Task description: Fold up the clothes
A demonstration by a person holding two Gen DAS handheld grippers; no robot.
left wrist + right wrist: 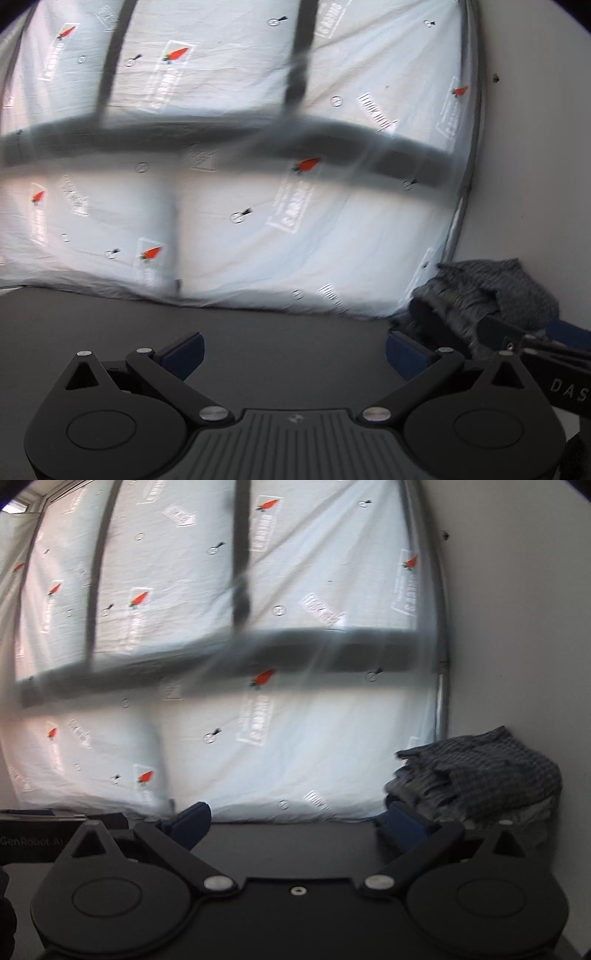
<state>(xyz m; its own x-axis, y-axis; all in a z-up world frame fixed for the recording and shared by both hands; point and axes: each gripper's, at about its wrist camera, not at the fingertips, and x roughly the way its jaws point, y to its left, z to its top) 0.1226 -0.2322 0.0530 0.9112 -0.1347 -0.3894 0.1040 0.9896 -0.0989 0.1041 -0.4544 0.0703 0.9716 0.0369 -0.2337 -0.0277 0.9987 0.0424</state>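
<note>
While both tongs point(293, 354) point(293, 825) gape empty, folded clothes point(484, 771) just right of them

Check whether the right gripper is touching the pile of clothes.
Cannot tell. In the right wrist view the right gripper is open, and its right finger overlaps the edge of the pile of clothes, showing no plain contact or gap.
</note>
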